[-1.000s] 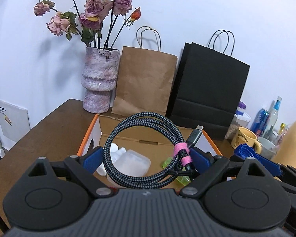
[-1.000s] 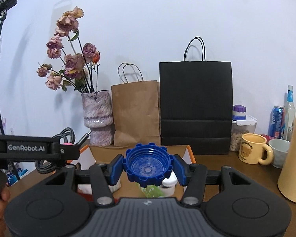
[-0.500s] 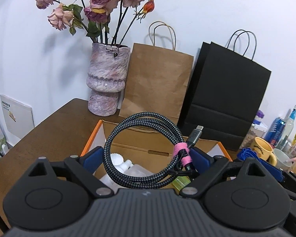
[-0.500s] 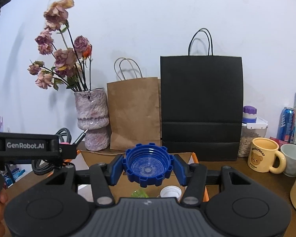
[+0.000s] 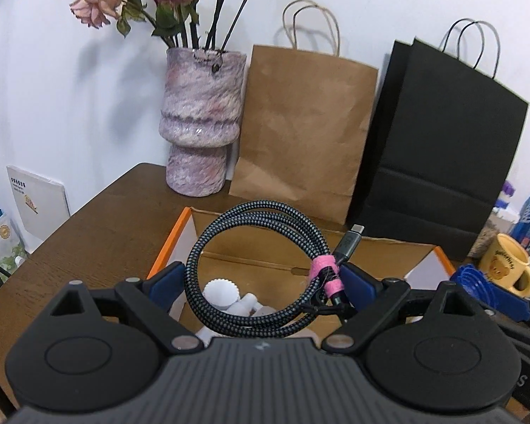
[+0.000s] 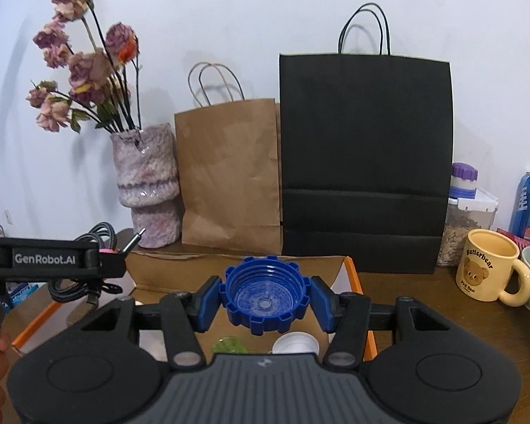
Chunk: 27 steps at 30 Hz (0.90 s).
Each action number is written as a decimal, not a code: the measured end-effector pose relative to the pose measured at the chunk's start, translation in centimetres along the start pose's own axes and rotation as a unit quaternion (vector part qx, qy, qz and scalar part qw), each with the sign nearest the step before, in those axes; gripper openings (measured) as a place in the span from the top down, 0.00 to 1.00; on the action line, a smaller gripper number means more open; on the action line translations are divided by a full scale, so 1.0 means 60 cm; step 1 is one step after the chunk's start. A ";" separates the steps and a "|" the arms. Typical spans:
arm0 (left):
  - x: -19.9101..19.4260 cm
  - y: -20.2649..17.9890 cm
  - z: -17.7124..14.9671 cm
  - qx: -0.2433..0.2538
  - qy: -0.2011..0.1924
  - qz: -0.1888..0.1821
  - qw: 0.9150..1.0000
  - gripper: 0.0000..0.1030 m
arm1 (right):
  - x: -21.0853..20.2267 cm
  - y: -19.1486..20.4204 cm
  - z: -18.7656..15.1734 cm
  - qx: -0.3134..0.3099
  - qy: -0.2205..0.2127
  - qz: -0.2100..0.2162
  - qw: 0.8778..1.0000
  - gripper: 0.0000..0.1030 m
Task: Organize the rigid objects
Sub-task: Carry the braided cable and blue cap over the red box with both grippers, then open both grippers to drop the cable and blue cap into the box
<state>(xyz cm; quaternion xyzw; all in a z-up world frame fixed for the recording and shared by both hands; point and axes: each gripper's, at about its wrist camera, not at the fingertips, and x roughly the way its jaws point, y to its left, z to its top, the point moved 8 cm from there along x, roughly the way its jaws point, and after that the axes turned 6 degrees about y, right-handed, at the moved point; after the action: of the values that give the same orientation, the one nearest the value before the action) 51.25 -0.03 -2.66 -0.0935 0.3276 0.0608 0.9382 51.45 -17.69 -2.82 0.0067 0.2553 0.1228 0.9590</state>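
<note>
Grippers loaded, both poised over an open cardboard box (image 5: 367,258) on a brown table (image 5: 99,226): the left gripper (image 5: 261,279) clenches a coiled braided cable (image 5: 254,219), its blue pads pressing the loop's outer sides at nine and three o'clock, while the right gripper (image 6: 263,295) clamps a blue ribbed cap (image 6: 263,295) by its notched rim, hollow side toward the camera. Seen from the right wrist, the cable hangs at about nine o'clock of the cap, over the box's left edge. Below the cap, inside the box, lie a white cap (image 6: 295,342) and a green piece (image 6: 229,346). The cable looks light and springy, not truly stiff; its loop could squash or twist out of a side squeeze, and the firmest hold is probably near the pink tie (image 5: 325,274) at three o'clock, where the turns are bound together and the metal plug (image 5: 349,243) juts toward one o'clock. The cap appears hard, light plastic, and its notches should keep the pads from slipping, though smooth plastic can pop free if pinched off-centre. Behind the box, at twelve o'clock, stand a mottled vase (image 6: 146,190), a brown paper bag (image 6: 229,173) and a black paper bag (image 6: 365,162); a yellow mug (image 6: 487,270) sits at three o'clock.
</note>
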 end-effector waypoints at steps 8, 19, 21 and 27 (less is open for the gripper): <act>0.037 0.012 -0.012 0.007 0.020 0.029 0.999 0.09 | 0.039 -0.009 -0.021 -0.001 0.020 -0.003 1.000 0.48; 0.039 0.001 -0.022 0.030 0.026 0.044 0.998 0.03 | 0.062 -0.005 -0.047 -0.018 0.058 0.001 0.998 0.47; 0.033 -0.001 -0.018 0.033 0.017 0.043 0.998 0.00 | 0.062 -0.006 -0.047 -0.018 0.058 -0.002 0.998 0.37; 0.028 -0.005 -0.017 0.030 0.015 0.038 0.999 0.00 | 0.059 -0.009 -0.043 -0.022 0.050 -0.017 0.998 0.01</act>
<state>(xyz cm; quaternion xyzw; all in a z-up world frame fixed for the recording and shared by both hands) 51.98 -0.44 -4.44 -0.0536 0.3467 0.0852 0.9326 53.32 -17.50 -6.83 -0.0249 0.3003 0.1126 0.9468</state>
